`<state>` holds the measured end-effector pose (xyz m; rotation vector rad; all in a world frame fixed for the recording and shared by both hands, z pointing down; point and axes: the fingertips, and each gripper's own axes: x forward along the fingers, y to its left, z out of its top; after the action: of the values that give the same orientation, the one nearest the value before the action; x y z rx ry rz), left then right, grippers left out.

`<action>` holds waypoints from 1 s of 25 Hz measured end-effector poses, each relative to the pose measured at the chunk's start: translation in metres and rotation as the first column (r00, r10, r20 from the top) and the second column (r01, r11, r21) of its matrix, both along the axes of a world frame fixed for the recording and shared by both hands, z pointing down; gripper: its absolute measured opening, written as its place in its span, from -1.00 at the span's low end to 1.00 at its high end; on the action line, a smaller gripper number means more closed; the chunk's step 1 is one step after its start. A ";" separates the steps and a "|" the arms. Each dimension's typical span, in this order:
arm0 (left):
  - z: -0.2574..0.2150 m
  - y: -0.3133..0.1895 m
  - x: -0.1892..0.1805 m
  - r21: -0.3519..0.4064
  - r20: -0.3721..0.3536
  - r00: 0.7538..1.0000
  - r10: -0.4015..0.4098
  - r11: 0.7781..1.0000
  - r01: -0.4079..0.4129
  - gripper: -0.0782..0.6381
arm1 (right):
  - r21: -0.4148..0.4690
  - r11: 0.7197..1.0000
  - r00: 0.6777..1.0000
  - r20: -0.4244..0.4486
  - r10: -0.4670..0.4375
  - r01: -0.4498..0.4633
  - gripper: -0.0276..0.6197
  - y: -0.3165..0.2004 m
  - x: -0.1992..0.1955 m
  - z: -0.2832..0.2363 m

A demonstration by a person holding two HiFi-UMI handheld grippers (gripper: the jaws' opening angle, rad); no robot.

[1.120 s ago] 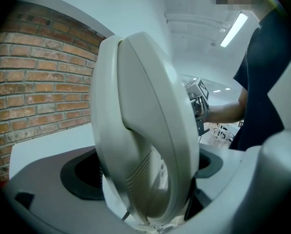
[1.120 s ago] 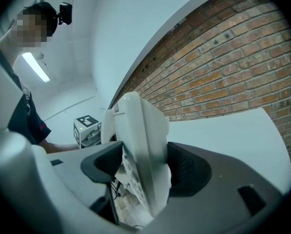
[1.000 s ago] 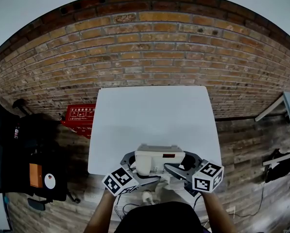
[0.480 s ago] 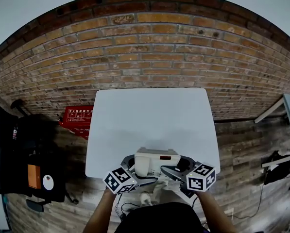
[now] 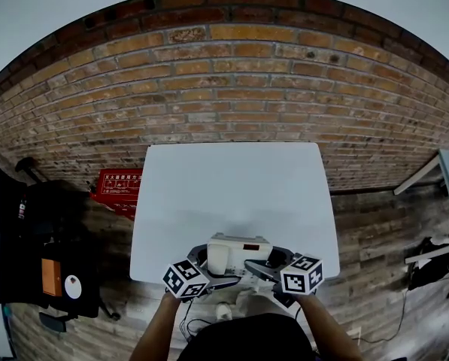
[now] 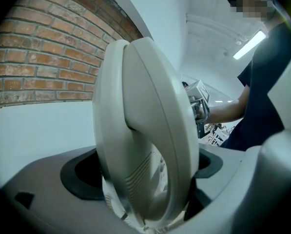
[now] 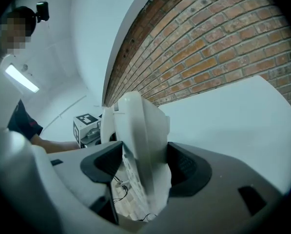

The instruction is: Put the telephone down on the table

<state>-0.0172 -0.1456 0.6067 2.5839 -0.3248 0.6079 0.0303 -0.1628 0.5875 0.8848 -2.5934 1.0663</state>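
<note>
Off-white desk telephone [image 5: 238,252], smooth moulded plastic, boxy base with a small dark display window on top. It sits over the near edge of the white square table [image 5: 232,179], between both grippers. Can't tell if the base is touching the tabletop or just above it.

Left gripper [image 5: 201,265]: in the left gripper view its jaws [image 6: 145,174] are clamped on the handset side of the telephone [image 6: 145,126]. The handset is a rounded glossy arch with a ribbed grille low on the shell. Dark matte pads [image 6: 79,174] press in from either side.

Right gripper [image 5: 278,262]: in the right gripper view its jaws [image 7: 145,172] are closed on the opposite side of the telephone [image 7: 141,140]. That side shows a thin curved shell edge, with black textured pads [image 7: 189,172] against it. The keypad face is partly visible below, with a thin wire near it.

Both grippers are grey plastic bodies, each carrying a white cube with black square markers.

Tabletop is matt, plain white, with nothing else on it. Behind it is a rough orange-brown brick wall [image 5: 232,89], below it a wood-plank floor [image 5: 374,224].

Containers: red flat box with white print [image 5: 120,183] on the floor at the table's left edge, contents not visible. Black bag-like bulk [image 5: 28,247] further left, closed, with an orange patch and a round white sticker.
</note>
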 end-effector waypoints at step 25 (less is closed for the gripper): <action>0.060 -0.009 0.001 -0.138 0.036 0.999 -0.019 0.990 0.023 0.62 | -0.134 0.991 1.000 -0.011 -0.019 0.018 -0.05 -0.016 0.000 0.061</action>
<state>-0.0161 -0.1545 0.6670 2.4366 -0.3095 0.6453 0.0306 -0.1790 0.6481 0.8314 -2.4810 1.2104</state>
